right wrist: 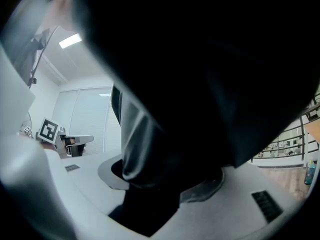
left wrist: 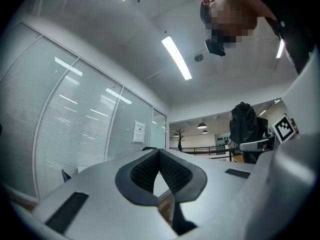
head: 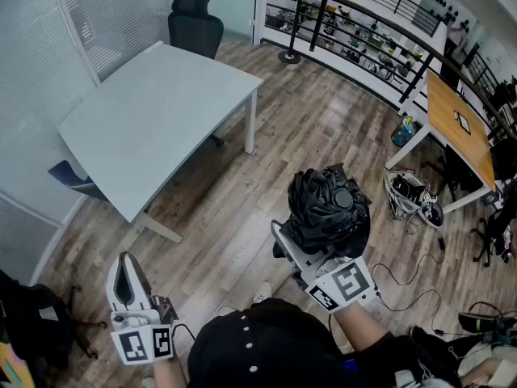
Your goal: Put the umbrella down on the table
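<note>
Umbrella clamped between right gripper jaws, black bundle bulging above.

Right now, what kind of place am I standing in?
Probably an office: a white table with a black office chair, glass partitions with blinds, and a wood-topped desk.

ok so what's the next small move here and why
Probably carry the right claw forward toward the table ahead on the left: it is clamped on the black umbrella, which hangs over the floor, well short of it. The left claw is shut and empty.
</note>
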The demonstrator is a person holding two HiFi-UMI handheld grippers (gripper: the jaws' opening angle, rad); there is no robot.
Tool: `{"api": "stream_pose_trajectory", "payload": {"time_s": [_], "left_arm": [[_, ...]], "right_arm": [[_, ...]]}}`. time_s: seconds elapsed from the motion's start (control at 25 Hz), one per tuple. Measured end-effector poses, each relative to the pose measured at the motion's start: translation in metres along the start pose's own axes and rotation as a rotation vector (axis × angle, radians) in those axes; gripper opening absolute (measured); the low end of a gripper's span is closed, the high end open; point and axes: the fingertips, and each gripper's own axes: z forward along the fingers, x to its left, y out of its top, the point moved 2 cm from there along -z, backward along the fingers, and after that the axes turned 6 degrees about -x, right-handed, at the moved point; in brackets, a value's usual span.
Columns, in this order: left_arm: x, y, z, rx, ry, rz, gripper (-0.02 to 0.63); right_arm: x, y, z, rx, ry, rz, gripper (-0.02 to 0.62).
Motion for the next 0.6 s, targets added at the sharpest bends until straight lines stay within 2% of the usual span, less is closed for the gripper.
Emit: {"api": "stream_pose_trajectory", "payload": {"time_s": [0.2,0.6], "left_arm": [[-0.007,-0.002,0.006,-0.006,-0.023,-0.007,0.014],[-0.021,-0.008,0.021,0.005,-0.019,0.001,0.014]], "right_arm": [[-0.005,0.0,-0.001,-0.002,-0.014,-0.005,0.25],[-0.023,-0.005,0.003,0.006,-0.002,0.003,0.249]]}}
